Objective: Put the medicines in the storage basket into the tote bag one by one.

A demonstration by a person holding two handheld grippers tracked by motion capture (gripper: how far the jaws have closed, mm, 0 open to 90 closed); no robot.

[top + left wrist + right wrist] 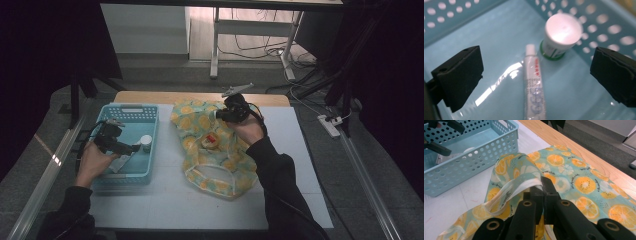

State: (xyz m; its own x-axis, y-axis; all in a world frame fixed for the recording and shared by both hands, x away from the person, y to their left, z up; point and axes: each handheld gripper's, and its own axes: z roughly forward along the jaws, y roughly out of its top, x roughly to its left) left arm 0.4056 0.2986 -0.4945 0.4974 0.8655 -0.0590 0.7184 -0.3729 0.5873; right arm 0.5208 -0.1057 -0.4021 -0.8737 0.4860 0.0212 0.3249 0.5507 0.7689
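The tube lies flat on the floor of the blue basket, just beside a white-capped jar, between the wide-apart jaws of the left claw, which points down into the basket. The right claw is clamped on the white edge of the orange-print bag, lifting it off the white desk. The room behind is dark. The tube's lower end is cut off in the left gripper view.

Grey floor all round; a white desk frame at twelve o'clock, a power strip at three.
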